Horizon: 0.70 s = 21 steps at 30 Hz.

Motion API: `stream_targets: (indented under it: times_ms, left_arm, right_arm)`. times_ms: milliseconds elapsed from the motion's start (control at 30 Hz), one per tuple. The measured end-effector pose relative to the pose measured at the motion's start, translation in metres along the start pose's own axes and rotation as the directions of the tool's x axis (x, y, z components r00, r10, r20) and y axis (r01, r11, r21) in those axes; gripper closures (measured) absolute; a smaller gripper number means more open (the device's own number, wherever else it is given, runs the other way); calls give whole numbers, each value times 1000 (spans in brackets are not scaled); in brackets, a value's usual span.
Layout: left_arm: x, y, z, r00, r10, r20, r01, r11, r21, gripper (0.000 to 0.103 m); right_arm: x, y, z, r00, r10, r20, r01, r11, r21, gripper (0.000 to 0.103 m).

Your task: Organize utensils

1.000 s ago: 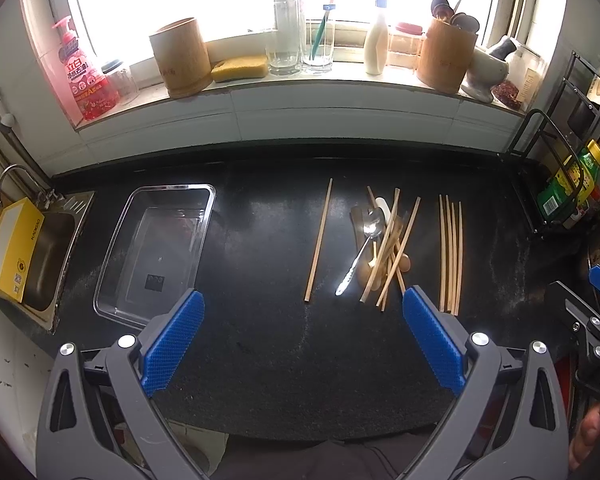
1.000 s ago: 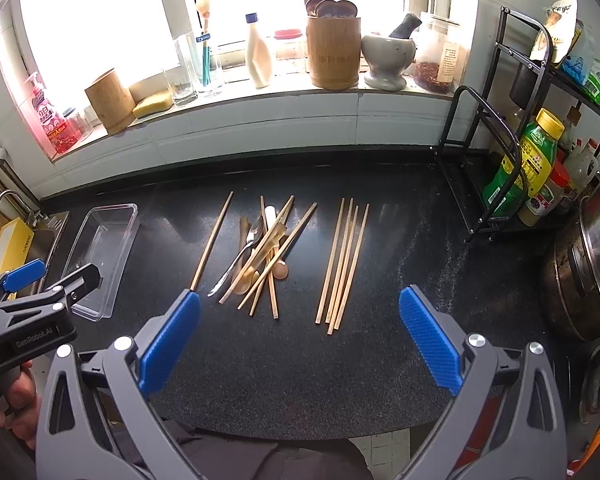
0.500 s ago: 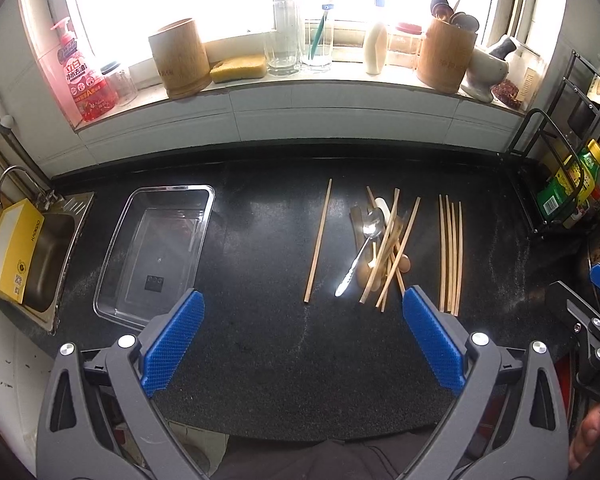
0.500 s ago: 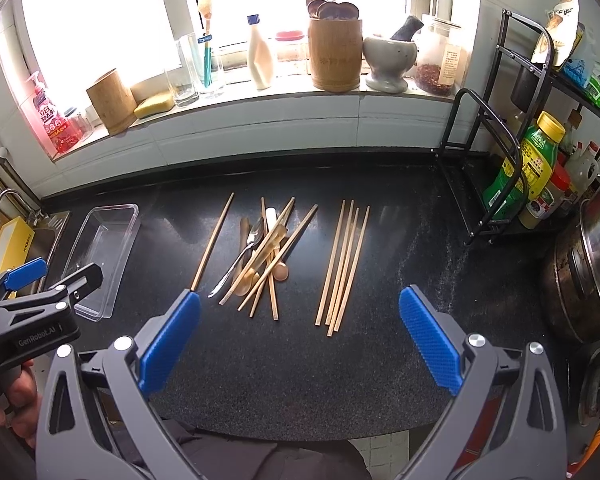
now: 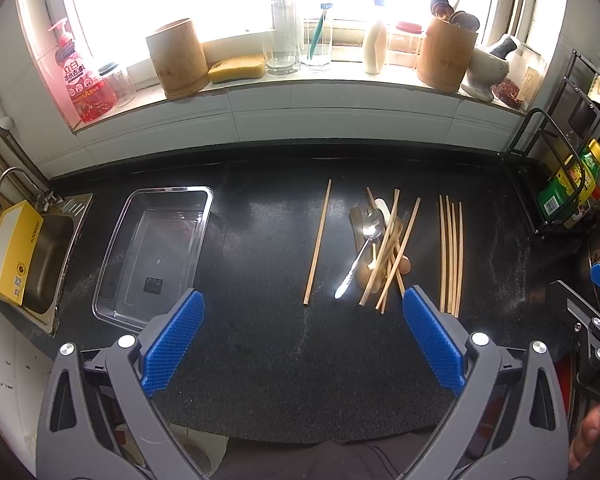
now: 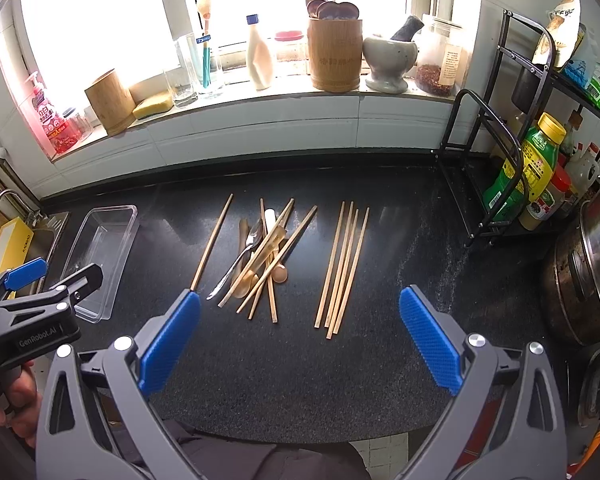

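On the black counter lies a jumbled pile [image 5: 382,246] [image 6: 262,252] of wooden chopsticks, wooden spoons and a metal spoon [image 5: 360,250] [image 6: 240,258]. A single chopstick [image 5: 318,240] [image 6: 212,242] lies to its left, and a neat row of chopsticks [image 5: 450,254] [image 6: 342,268] to its right. A clear plastic tray [image 5: 156,254] [image 6: 100,256] sits empty at the left. My left gripper [image 5: 300,330] is open above the counter's near edge, holding nothing. My right gripper [image 6: 300,326] is open too, hovering short of the chopstick row.
The windowsill holds two bamboo holders [image 5: 178,58] [image 6: 334,54], glasses, a sponge, a mortar and a pink soap bottle [image 5: 78,80]. A sink [image 5: 46,258] with a yellow box lies far left. A black wire rack [image 6: 516,152] with bottles and steel pots [image 6: 592,264] stand at right.
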<state>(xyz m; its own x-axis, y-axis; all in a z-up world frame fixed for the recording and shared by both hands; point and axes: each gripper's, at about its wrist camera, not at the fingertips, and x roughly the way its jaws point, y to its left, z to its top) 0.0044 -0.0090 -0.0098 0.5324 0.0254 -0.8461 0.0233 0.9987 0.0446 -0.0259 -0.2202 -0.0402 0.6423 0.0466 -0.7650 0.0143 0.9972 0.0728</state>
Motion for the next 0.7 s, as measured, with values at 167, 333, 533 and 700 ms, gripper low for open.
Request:
stream_targets:
  times_ms: [167, 333, 533, 700]
  left_arm:
    - [0, -1, 1, 1000, -1, -2, 1, 1000, 1, 6]
    - [1, -1, 2, 1000, -1, -3, 1, 1000, 2, 6]
    - [4, -2, 3, 1000, -1, -4, 1, 1000, 4, 6]
    - [4, -2, 4, 1000, -1, -4, 1, 1000, 6, 6]
  right_arm:
    - [1, 0, 0, 1000, 1, -1, -1, 1000, 0, 7]
    - [2, -1, 1, 1000, 2, -3, -2, 1000, 0, 7]
    - [2, 0, 1, 1000, 2, -4, -2, 1000, -2, 7]
    - [4, -1, 3, 1000, 1, -6, -1, 1000, -1, 7]
